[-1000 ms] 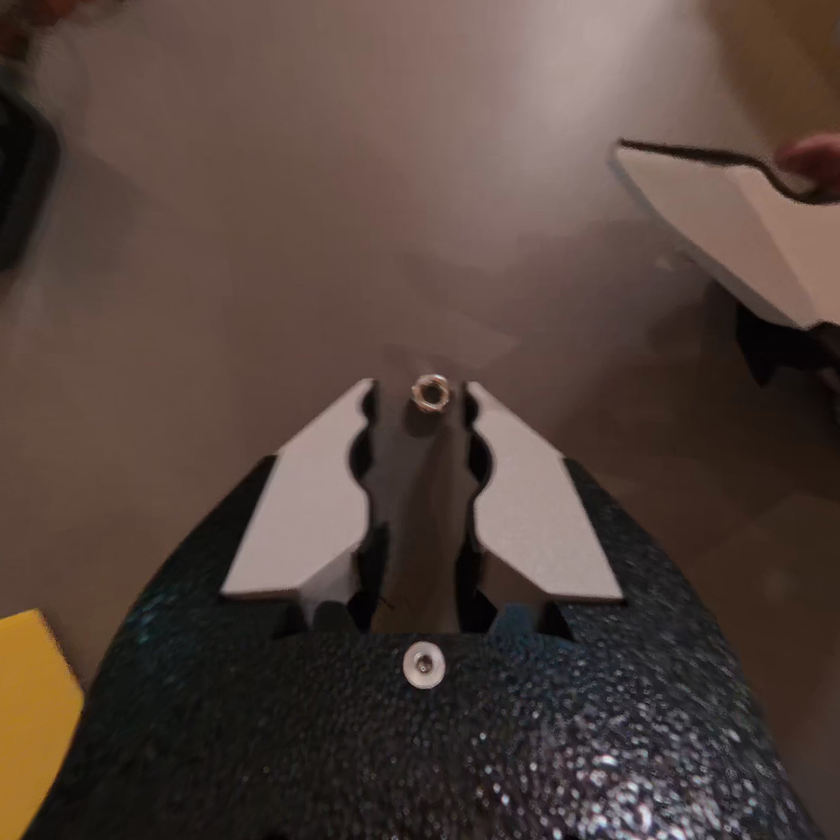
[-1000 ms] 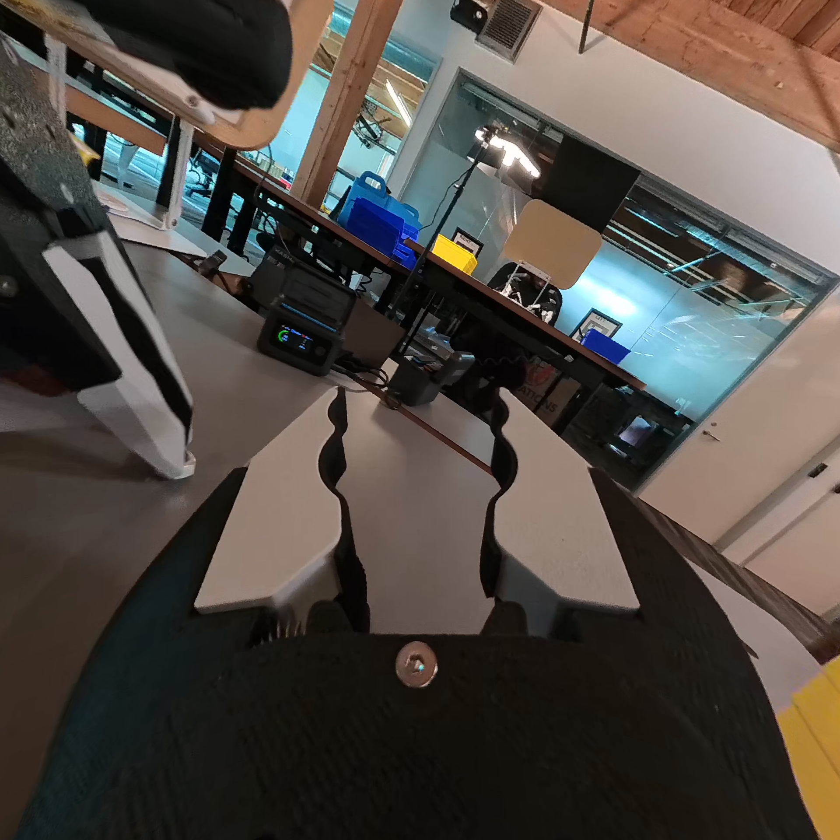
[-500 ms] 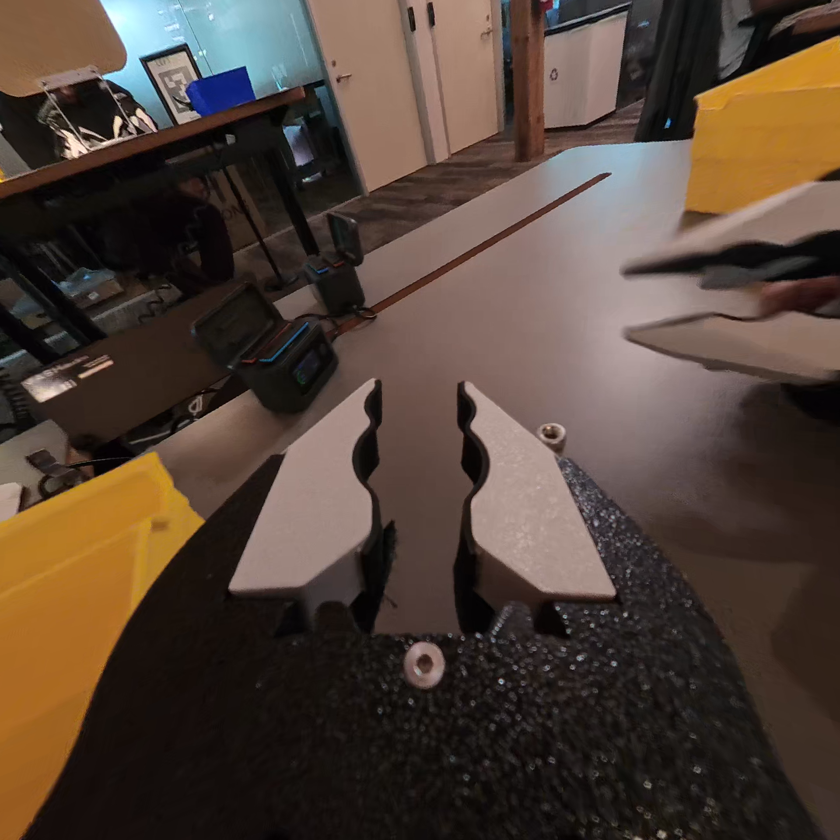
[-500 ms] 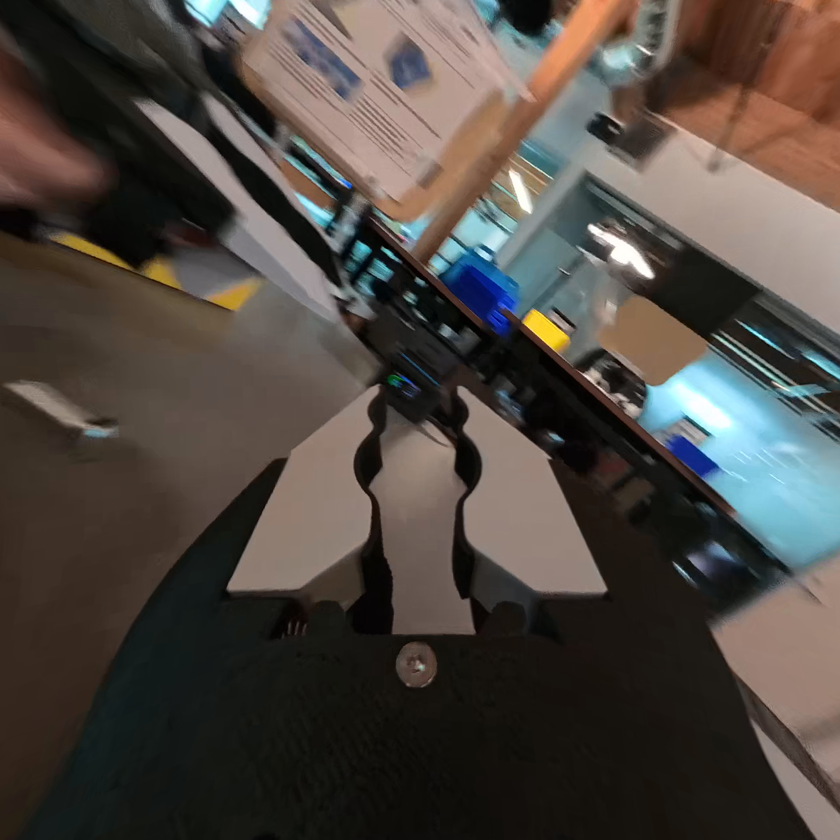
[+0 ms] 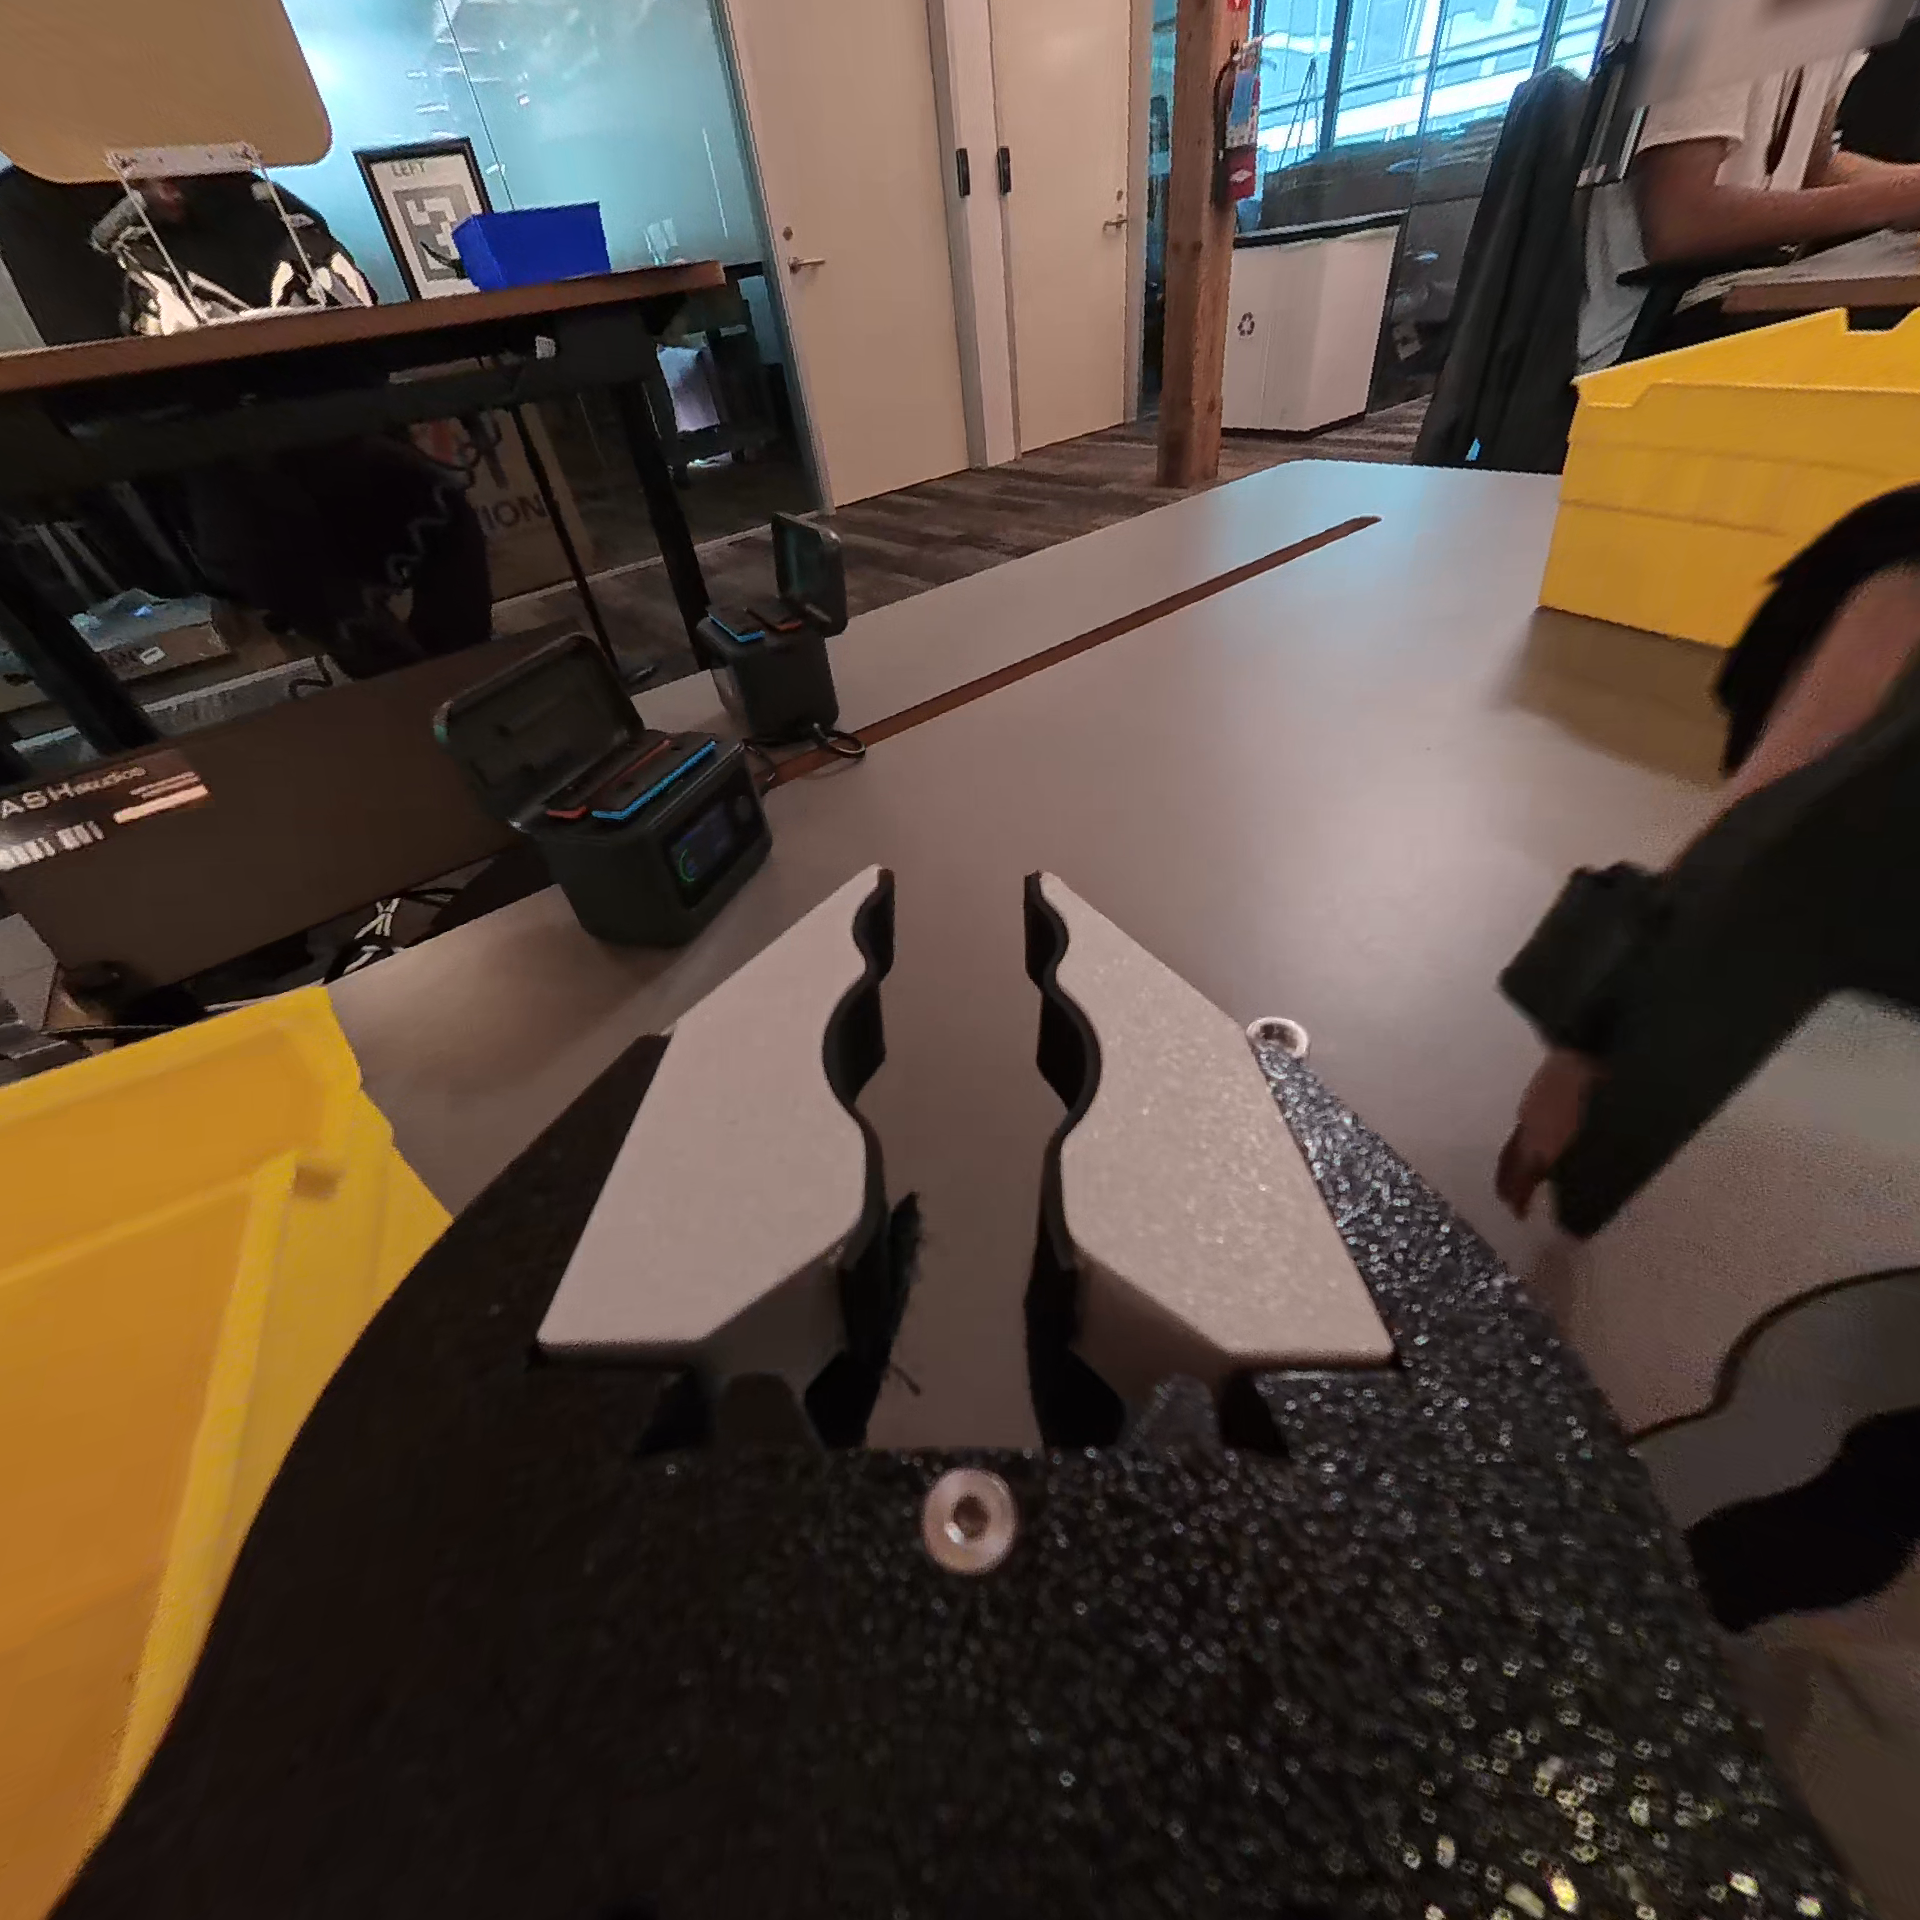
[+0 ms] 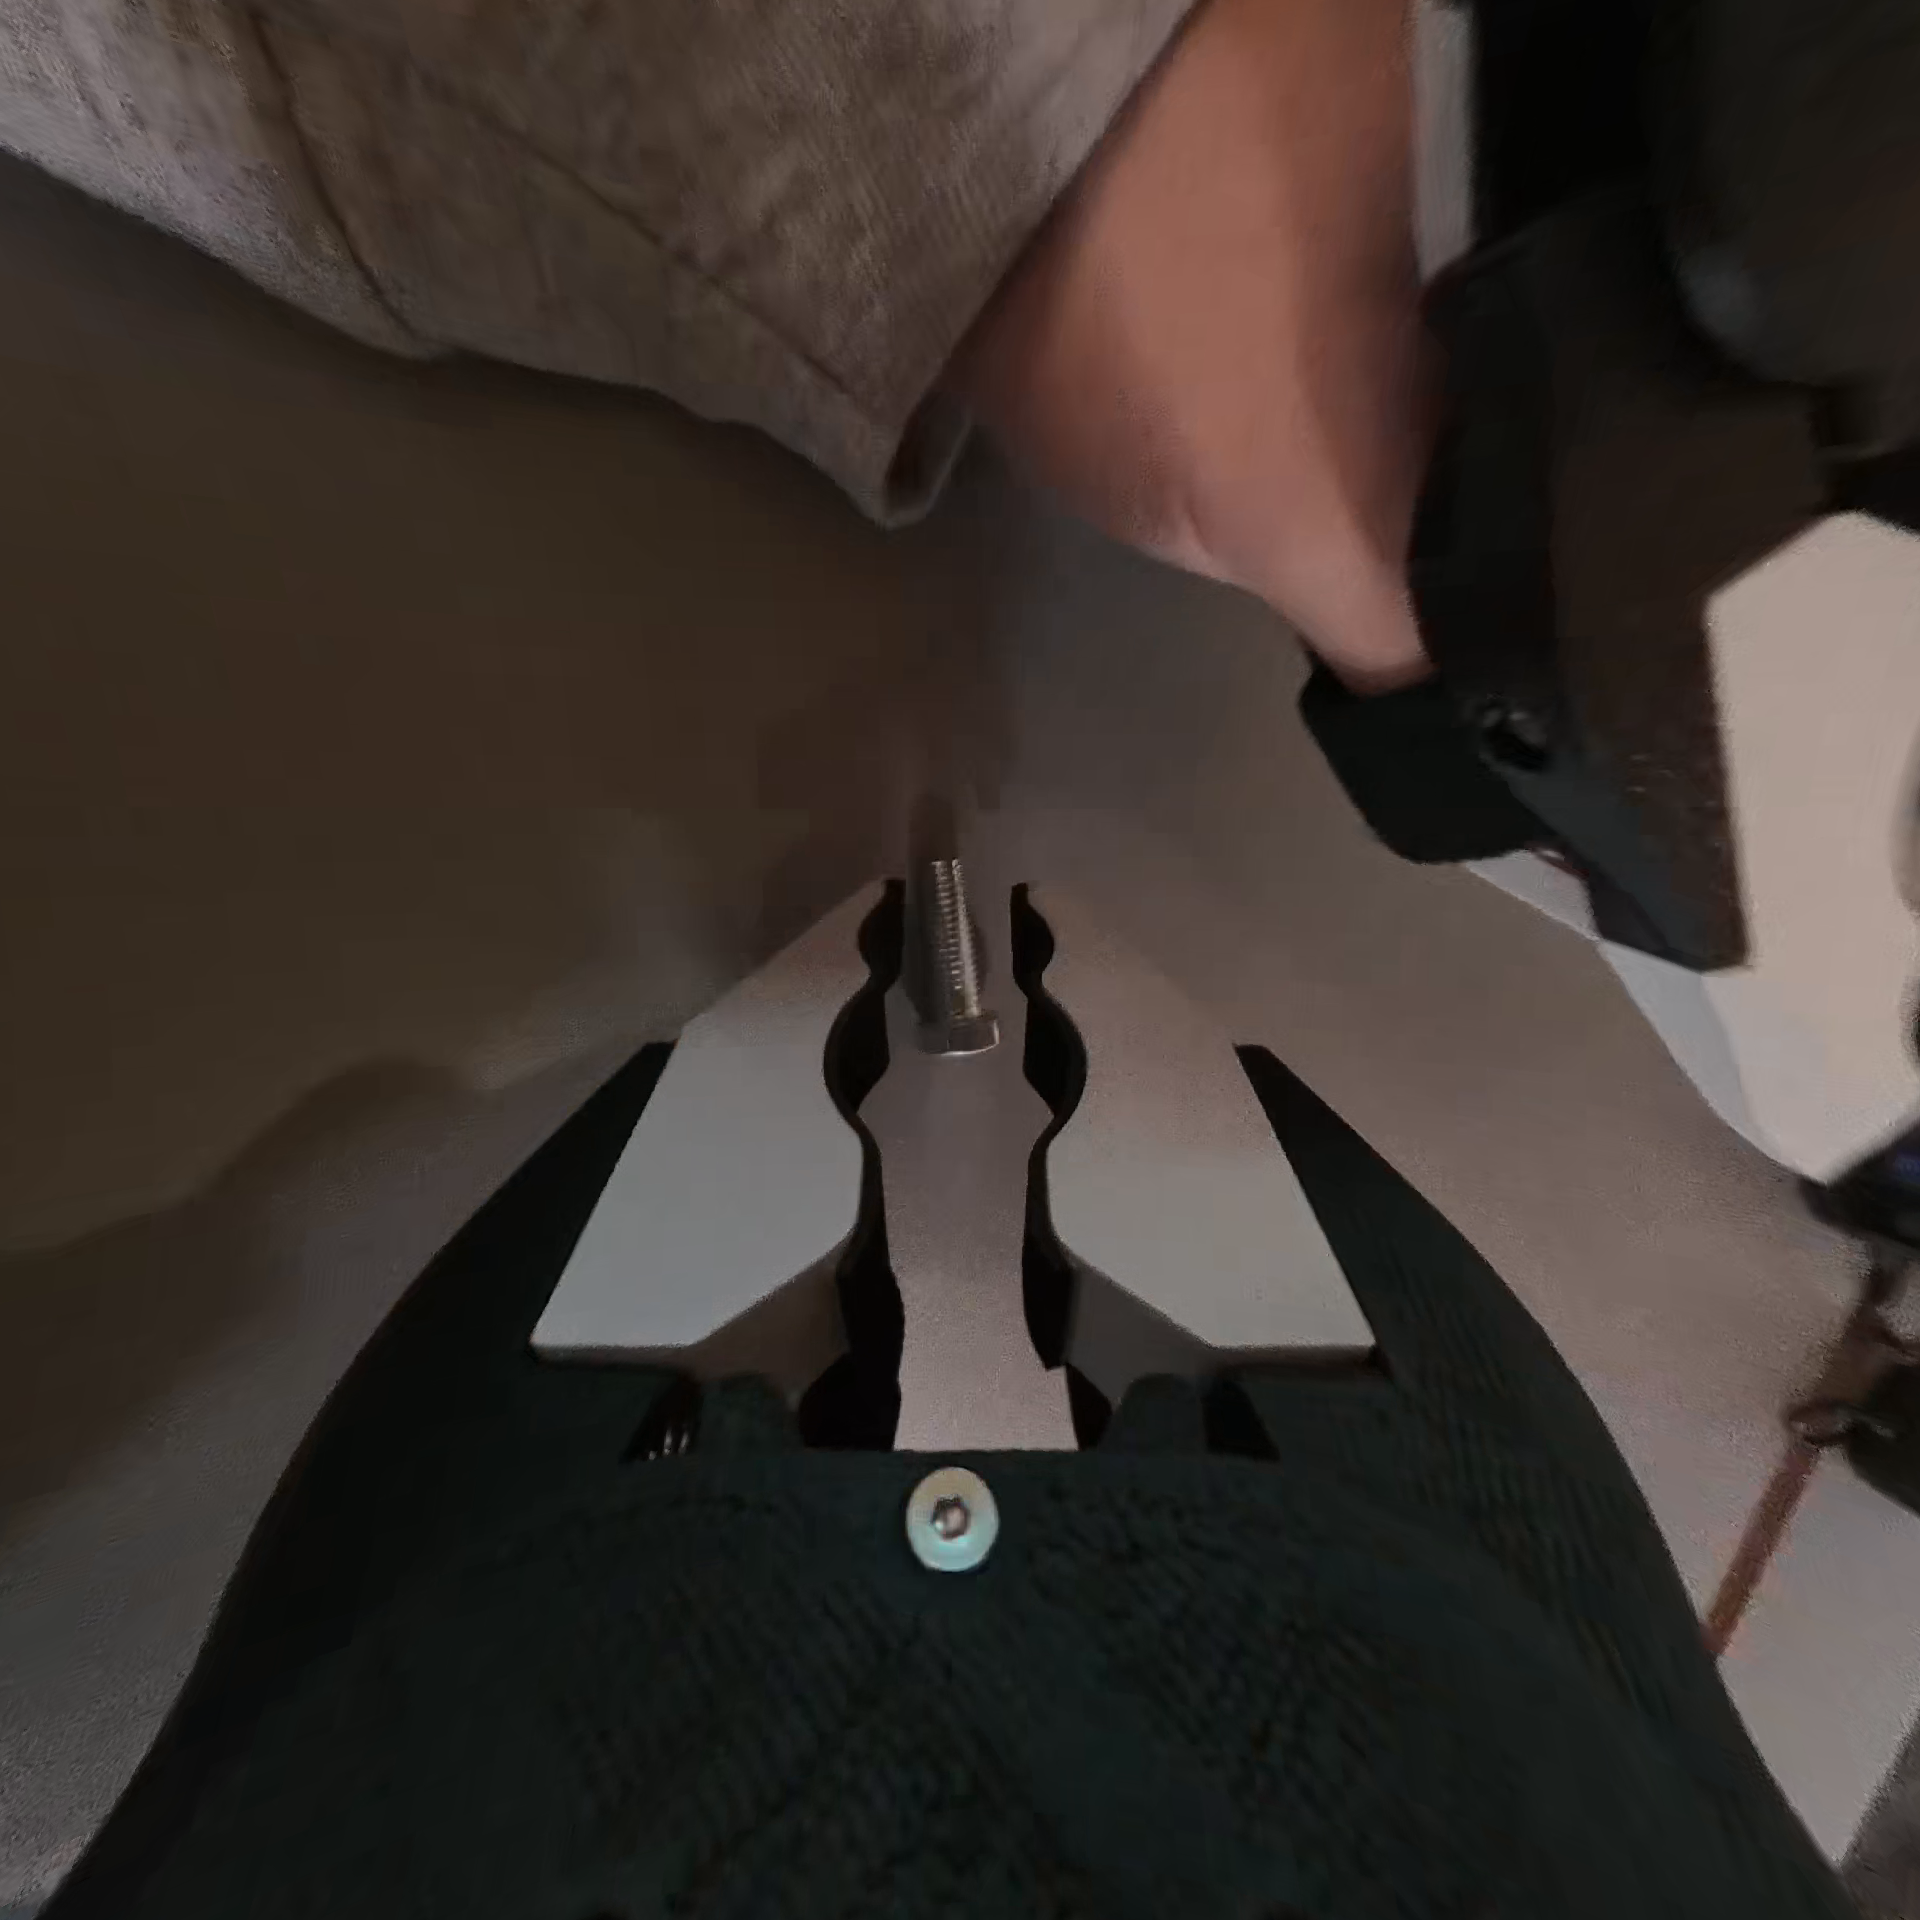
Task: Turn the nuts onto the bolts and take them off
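We hold the right gripper over the bolt lying flat on the counter, fingers spread astride its shank, presumably lined up to pinch it. The left gripper, fingers also spread and empty, waits beside the nut, which lies just right of its fingers, far from the counter's edges.

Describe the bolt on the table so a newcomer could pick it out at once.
Start from the grey table in the right wrist view and follow the right gripper forward. Between its open fingertips, without clearly touching either, lies the bolt, hex head toward the camera and threaded shank pointing away. It is the only shiny, threaded metal piece there; the nut sits apart, beside the left gripper.
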A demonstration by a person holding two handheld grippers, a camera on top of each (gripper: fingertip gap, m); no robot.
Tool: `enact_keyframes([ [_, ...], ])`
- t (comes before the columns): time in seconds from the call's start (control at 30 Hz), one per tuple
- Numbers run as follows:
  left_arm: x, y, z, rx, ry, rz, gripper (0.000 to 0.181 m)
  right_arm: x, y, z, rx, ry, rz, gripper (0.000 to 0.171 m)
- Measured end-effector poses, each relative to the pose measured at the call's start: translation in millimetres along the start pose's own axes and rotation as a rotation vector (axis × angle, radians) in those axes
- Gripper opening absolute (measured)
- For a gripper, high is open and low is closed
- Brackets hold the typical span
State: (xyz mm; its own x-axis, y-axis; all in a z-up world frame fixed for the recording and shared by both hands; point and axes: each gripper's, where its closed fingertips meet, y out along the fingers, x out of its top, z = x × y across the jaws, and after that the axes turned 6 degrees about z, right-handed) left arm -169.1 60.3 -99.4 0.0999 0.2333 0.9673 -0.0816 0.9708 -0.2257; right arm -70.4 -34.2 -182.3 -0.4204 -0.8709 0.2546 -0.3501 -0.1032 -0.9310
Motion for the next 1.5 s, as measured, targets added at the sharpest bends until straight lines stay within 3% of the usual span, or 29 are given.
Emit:
enact_keyframes([
  [0.03,4,-2,-2,-0.01,0.005,-0.023,0.023,-2,4,1,0.037,0.006,0.031,0.018],
  [0.1,14,-6,-6,-0.031,0.023,-0.076,0.024,2,8,2,0.078,0.007,0.026,0.009],
  [0.23,16,-7,-7,-0.039,0.009,-0.088,0.023,3,-1,-5,0.046,0.091,-0.061,0.008],
  [0.37,35,-17,-4,-0.031,-0.089,-0.203,0.0,0,-49,-27,-0.084,0.306,-0.448,0.008],
  [0.43,43,-21,-13,-0.088,-0.116,-0.248,0.006,-14,-83,-44,-0.216,0.432,-0.68,0.008],
  [0.5,50,-23,-36,-0.214,-0.106,-0.288,0.025,-30,-114,-49,-0.284,0.537,-0.91,0.008],
  [0.6,51,-26,-76,-0.461,-0.118,-0.291,0.048,-47,-145,-42,-0.256,0.627,-1.223,0.008],
  [0.67,45,-25,-99,-0.591,-0.121,-0.246,0.038,-57,-157,-45,-0.226,0.67,-1.338,0.007],
  [0.73,39,-23,-112,-0.619,-0.09,-0.222,0.03,-62,-160,-48,-0.229,0.674,-1.384,0.007],
  [0.93,31,-26,-147,-0.792,-0.085,-0.155,0.047,-52,-146,-44,-0.149,0.656,-1.376,0.007],
  [1.13,32,-26,-143,-0.794,-0.115,-0.159,0.043,-47,-146,-42,-0.129,0.64,-1.394,0.007],
  [1.5,30,-22,-140,-0.705,-0.085,-0.155,0.022,-42,-145,-49,-0.244,0.641,-1.379,0.007],
])
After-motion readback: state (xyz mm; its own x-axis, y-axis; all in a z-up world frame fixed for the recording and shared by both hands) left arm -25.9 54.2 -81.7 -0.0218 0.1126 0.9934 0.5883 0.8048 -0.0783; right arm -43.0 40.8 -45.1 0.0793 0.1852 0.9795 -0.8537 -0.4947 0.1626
